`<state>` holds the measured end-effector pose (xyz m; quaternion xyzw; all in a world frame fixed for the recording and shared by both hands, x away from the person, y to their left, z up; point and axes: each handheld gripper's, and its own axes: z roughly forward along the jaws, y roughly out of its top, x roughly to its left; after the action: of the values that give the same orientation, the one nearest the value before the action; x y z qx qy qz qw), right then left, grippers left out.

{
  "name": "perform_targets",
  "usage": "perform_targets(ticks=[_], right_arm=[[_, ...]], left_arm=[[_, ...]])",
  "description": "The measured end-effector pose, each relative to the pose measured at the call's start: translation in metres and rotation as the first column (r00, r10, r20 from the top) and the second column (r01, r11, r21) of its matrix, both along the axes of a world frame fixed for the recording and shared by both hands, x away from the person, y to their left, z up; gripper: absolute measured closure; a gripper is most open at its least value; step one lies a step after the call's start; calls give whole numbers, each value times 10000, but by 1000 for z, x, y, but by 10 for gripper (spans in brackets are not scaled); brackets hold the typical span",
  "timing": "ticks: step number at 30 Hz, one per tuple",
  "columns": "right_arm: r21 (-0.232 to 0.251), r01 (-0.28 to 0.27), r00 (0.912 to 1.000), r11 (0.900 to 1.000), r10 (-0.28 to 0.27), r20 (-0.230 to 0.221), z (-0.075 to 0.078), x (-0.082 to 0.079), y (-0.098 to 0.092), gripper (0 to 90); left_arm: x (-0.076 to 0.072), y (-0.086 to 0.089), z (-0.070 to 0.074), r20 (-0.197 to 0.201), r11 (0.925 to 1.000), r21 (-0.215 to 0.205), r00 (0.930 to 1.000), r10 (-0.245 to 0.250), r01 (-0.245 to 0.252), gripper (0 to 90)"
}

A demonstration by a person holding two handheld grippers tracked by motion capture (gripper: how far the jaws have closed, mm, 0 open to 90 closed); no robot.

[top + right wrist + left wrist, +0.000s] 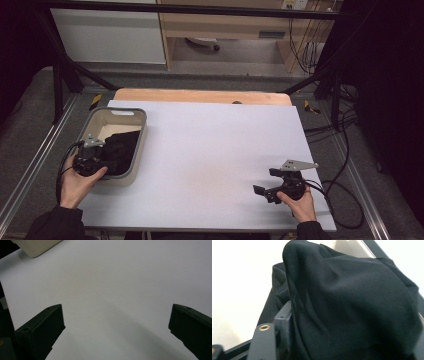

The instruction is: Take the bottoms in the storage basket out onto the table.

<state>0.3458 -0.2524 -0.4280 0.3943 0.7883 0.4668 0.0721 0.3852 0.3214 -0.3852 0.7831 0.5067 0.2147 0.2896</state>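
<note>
A black cloth [120,150] lies heaped in a beige plastic bin [116,114] at the table's left. My left gripper [106,152] reaches into the bin from its near end, jaws buried in the cloth. In the left gripper view the cloth [352,297] bulges up between the jaws of that gripper [352,337]. One finger [283,320] lies against the fabric and the other is hidden under it. The jaws stand partly apart. My right gripper [265,181] rests low over the table's near right, open, with bare white surface between the jaws of this gripper [116,322].
A white sheet [215,145] covers the table, with a wooden strip [200,95] along the far edge. The bin's corner [37,247] lies far off in the right gripper view. Black frame bars and cables [345,170] run along the right side.
</note>
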Motion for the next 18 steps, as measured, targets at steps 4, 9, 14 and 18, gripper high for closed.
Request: perform_targets(ticks=[4, 9, 14, 18], right_arm=[[-1, 7, 10000, 10000, -7, 7, 0, 0, 0, 7], [-8, 5, 10000, 10000, -5, -3, 0, 0, 0, 7], [-9, 9, 10000, 10000, -9, 0, 0, 0, 0, 6], [4, 9, 10000, 10000, -9, -3, 0, 0, 0, 7]], left_arm=[[0, 0, 1, -75, 10000, 44, 10000, 32, -31, 432], [-1, 0, 2, -142, 9999, 65, 9999, 92, -91, 510], [-1, 1, 2, -300, 9999, -5, 9994, 158, -158, 580], [-1, 2, 3, -368, 9998, -45, 9991, 213, -215, 636]])
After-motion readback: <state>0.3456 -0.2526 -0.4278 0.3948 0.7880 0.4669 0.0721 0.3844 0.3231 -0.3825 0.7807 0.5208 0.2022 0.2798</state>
